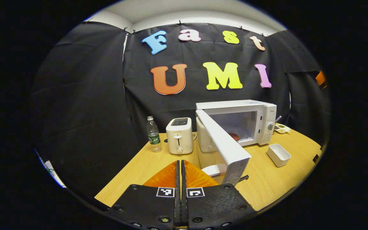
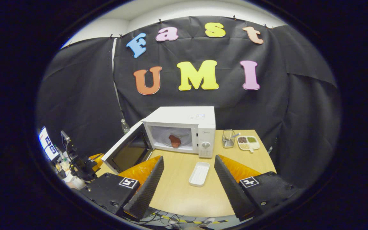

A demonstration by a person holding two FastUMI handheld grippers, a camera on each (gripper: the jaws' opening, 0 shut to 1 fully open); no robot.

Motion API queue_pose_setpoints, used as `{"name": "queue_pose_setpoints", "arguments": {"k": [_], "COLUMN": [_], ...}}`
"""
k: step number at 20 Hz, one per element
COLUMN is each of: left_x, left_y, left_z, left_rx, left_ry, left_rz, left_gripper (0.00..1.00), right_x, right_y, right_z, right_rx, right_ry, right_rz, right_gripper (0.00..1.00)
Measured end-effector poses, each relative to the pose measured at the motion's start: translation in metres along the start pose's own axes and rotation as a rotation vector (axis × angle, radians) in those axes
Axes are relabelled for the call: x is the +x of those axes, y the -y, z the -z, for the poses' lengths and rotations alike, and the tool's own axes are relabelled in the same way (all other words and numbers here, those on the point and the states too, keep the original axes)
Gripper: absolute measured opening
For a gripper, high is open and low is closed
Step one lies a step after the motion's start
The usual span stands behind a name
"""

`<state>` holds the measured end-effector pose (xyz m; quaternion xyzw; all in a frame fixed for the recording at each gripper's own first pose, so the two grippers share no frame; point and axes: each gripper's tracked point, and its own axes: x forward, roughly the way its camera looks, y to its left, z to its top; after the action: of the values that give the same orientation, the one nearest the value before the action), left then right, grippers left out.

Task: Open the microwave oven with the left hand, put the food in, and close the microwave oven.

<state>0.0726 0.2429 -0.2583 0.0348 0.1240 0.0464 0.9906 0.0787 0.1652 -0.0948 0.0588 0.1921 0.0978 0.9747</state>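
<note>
Now left tongs (image 1: pixel 180 164) clenched beside open white microwave door (image 1: pixel 224 145); right tongs (image 2: pixel 188 171) released around white tray (image 2: pixel 199 173); red food (image 2: pixel 174 140) inside.

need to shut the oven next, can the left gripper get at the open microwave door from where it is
Probably yes. The left gripper, jaws shut, sits on the outer side of the microwave door, which swings toward it, and only bare table lies between them.
</note>
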Motion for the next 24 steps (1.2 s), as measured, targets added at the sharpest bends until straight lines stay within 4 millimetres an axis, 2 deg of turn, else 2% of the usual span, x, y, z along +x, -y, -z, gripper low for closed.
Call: {"name": "queue_pose_setpoints", "arguments": {"k": [1, 3, 4, 5, 6, 8, 9, 10, 12, 13, 14, 15, 16, 17, 18, 19, 20, 21, 22, 24], "left_x": [0.0, 0.002, 0.004, 0.004, 0.004, 0.006, 0.007, 0.009, 0.013, 0.016, 0.018, 0.021, 0.024, 0.027, 0.031, 0.035, 0.041, 0.047, 0.053, 0.064], "left_y": [0.001, 0.007, 0.013, 0.018, 0.024, 0.042, 0.051, 0.059, 0.076, 0.085, 0.095, 0.102, 0.112, 0.121, 0.129, 0.138, 0.147, 0.155, 0.162, 0.18], "left_z": [-0.001, -0.002, -0.004, -0.004, -0.005, -0.009, -0.011, -0.013, -0.018, -0.02, -0.023, -0.024, -0.028, -0.028, -0.031, -0.033, -0.035, -0.038, -0.038, -0.039], "left_rx": [0.004, 0.006, 0.01, 0.016, 0.021, 0.024, 0.025, 0.029, 0.037, 0.038, 0.045, 0.051, 0.054, 0.057, 0.062, 0.064, 0.063, 0.066, 0.065, 0.059], "left_ry": [0.004, 0.003, 0.004, 0.004, 0.009, 0.011, 0.013, 0.016, 0.019, 0.024, 0.024, 0.023, 0.028, 0.026, 0.03, 0.031, 0.031, 0.035, 0.03, 0.024], "left_rz": [0.004, 0.019, 0.027, 0.036, 0.049, 0.079, 0.097, 0.111, 0.137, 0.153, 0.169, 0.182, 0.201, 0.215, 0.227, 0.237, 0.248, 0.251, 0.259, 0.279], "left_gripper": [0.0, 0.0, 0.0, 0.0, 0.0, 0.0, 0.0, 0.0, 0.0, 0.0, 0.0, 0.0, 0.0, 0.0, 0.0, 0.0, 0.0, 0.0, 0.0, 0.0], "right_x": [0.0, 0.0, 0.0, 0.0, 0.0, -0.001, -0.001, -0.001, -0.001, 0.001, 0.002, 0.004, 0.006, 0.007, 0.008, 0.01, 0.013, 0.014, 0.017, 0.023], "right_y": [0.002, 0.004, 0.006, 0.008, 0.011, 0.017, 0.022, 0.028, 0.038, 0.044, 0.049, 0.054, 0.061, 0.066, 0.071, 0.077, 0.083, 0.089, 0.095, 0.107], "right_z": [0.002, 0.004, 0.005, 0.004, 0.004, 0.003, 0.003, 0.004, 0.006, 0.006, 0.007, 0.008, 0.009, 0.007, 0.007, 0.004, 0.004, 0.005, 0.005, 0.006], "right_rx": [0.008, 0.014, 0.013, 0.013, 0.019, 0.03, 0.035, 0.038, 0.042, 0.044, 0.044, 0.042, 0.04, 0.04, 0.043, 0.045, 0.047, 0.05, 0.052, 0.059], "right_ry": [-0.004, -0.011, -0.011, -0.01, -0.006, 0.007, 0.008, 0.006, 0.001, -0.002, -0.007, -0.011, -0.016, -0.017, -0.019, -0.016, -0.018, -0.021, -0.023, -0.036], "right_rz": [0.004, 0.004, 0.009, 0.013, 0.016, 0.02, 0.028, 0.034, 0.049, 0.056, 0.059, 0.065, 0.072, 0.076, 0.082, 0.086, 0.092, 0.095, 0.098, 0.108], "right_gripper": [0.91, 0.91, 1.0, 0.91, 0.91, 0.91, 1.0, 0.91, 0.91, 1.0, 1.0, 0.91, 0.91, 1.0, 1.0, 0.91, 1.0, 1.0, 0.91, 0.9]}}
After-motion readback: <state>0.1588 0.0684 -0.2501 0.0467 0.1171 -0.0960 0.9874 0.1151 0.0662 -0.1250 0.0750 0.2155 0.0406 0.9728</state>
